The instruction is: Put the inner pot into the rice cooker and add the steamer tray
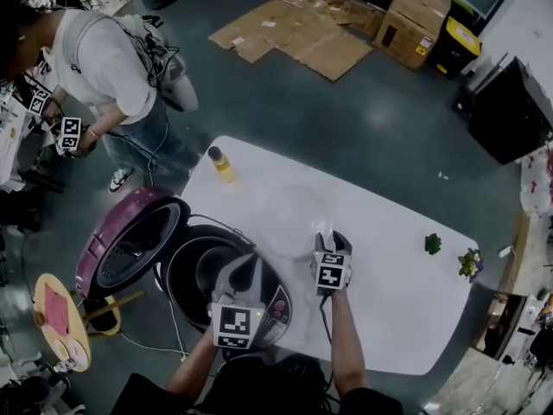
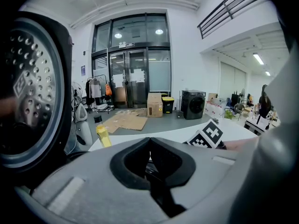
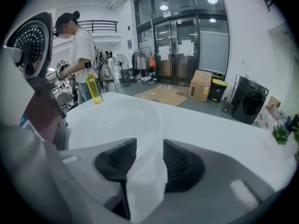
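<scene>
Hovering at lower centre, right gripper (image 1: pixel 327 234) has jaws wide, astride the near rim of the translucent steamer tray (image 1: pixel 287 219), pads not visibly pressing. Tray lies on white table (image 1: pixel 389 275), just right of rice cooker (image 1: pixel 177 271), whose lid (image 1: pixel 130 242) stands open at lower left. Left gripper (image 1: pixel 243 271) over cooker, jaws fully together, nothing seen between.

One rice cooker (image 1: pixel 184 268), one clear steamer tray (image 1: pixel 289 219), one yellow bottle (image 1: pixel 222 164), two small plants (image 1: pixel 433 244), one white table (image 1: pixel 393 305), one cardboard box (image 1: pixel 419 11)
</scene>
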Action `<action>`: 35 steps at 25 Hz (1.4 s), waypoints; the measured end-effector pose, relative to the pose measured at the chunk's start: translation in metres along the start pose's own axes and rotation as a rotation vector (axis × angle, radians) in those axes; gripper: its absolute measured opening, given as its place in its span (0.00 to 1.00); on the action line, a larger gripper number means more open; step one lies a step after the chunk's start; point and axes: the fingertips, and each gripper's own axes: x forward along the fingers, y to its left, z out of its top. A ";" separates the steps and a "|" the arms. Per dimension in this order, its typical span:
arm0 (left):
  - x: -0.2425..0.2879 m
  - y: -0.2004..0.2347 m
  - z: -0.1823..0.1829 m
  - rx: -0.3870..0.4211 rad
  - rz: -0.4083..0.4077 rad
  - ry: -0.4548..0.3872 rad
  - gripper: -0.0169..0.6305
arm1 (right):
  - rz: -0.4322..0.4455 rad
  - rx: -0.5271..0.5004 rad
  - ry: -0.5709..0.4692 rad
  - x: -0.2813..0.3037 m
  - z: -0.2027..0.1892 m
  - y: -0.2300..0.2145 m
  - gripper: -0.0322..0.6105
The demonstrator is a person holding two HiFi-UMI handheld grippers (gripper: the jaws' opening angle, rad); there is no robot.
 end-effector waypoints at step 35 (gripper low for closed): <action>-0.030 0.014 0.008 -0.008 0.147 -0.025 0.04 | -0.011 0.201 -0.050 -0.043 0.019 -0.046 0.10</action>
